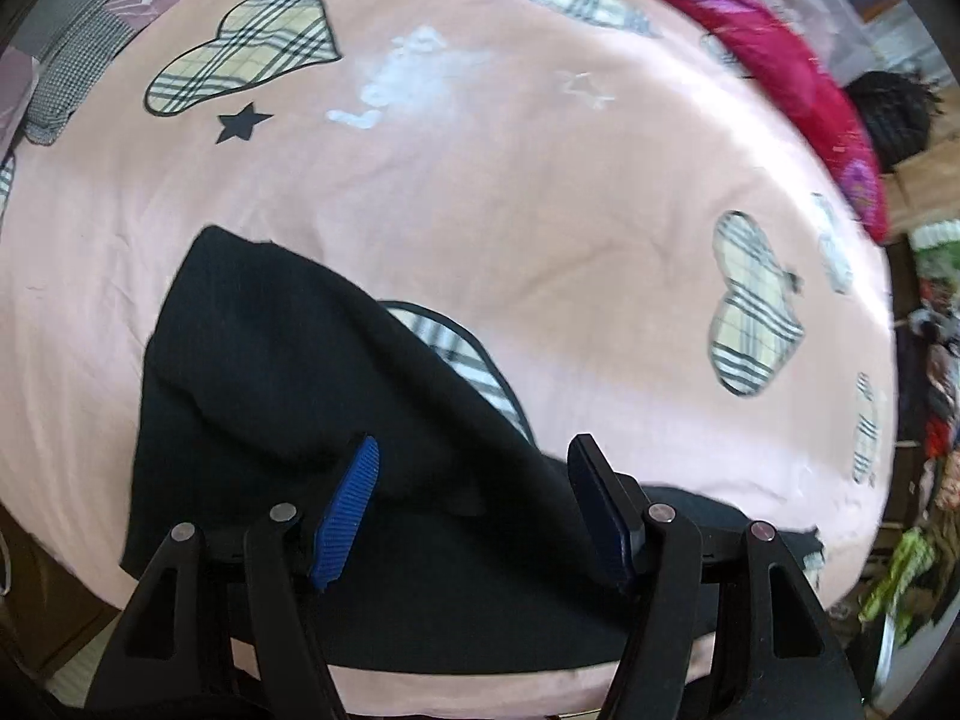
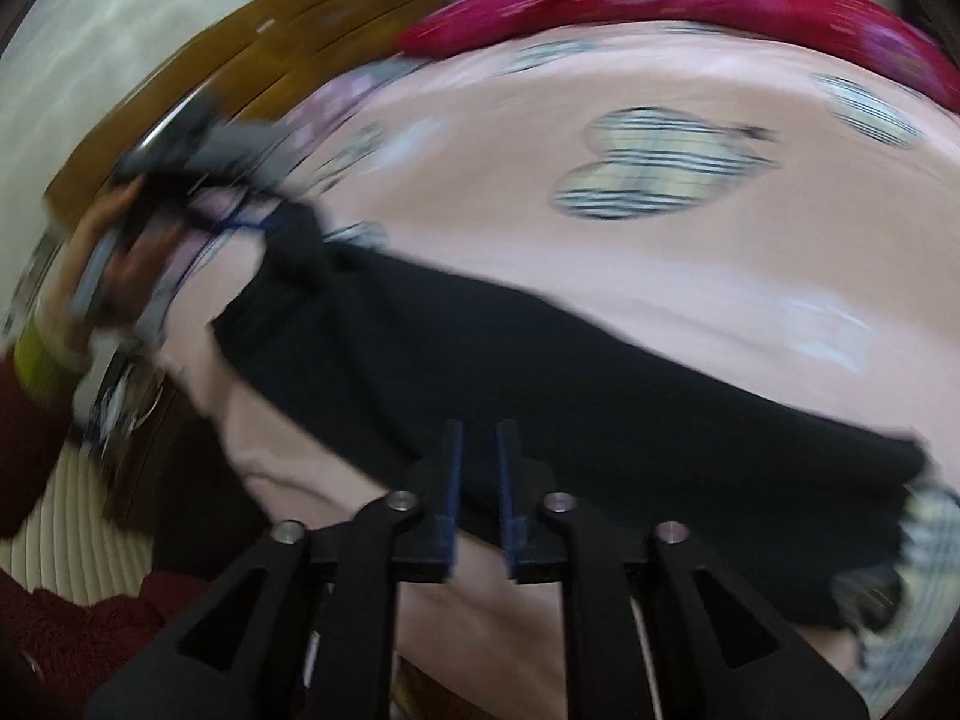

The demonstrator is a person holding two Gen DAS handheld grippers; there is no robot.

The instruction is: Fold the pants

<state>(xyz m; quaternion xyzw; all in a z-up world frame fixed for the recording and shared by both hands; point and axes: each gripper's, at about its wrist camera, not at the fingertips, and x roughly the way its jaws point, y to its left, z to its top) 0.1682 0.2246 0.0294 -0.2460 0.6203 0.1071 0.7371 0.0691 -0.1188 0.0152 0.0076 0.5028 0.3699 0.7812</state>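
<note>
1. The black pants (image 1: 312, 396) lie on a bed, spread over a pink bedsheet (image 1: 480, 192) printed with plaid hearts. They sit near the bed's near edge, folded into a long dark band that runs across the right wrist view (image 2: 540, 372).

2. The left gripper (image 1: 474, 462) hangs above the pants with its jaws wide apart. Its blue-padded fingers (image 1: 354, 492) press on nothing; black cloth shows in the gap beneath them, but whether they touch it cannot be told.

3. The right gripper (image 2: 480, 450) has its jaws parted by a narrow gap. They stand over the near edge of the pants, with cloth behind the gap, and the pads do not look clamped on it. This view is blurred, so contact cannot be told.

4. In the right wrist view the left gripper appears far left, at the end of the pants, carried by a hand (image 2: 114, 240) with a dark red sleeve (image 2: 30, 432).

5. A red patterned blanket (image 1: 780, 72) lies along the far side of the bed.

6. A grey checked garment (image 1: 66, 72) lies at the upper left corner of the sheet.

7. A wooden headboard (image 2: 288, 60) shows beyond the bed in the right wrist view.
</note>
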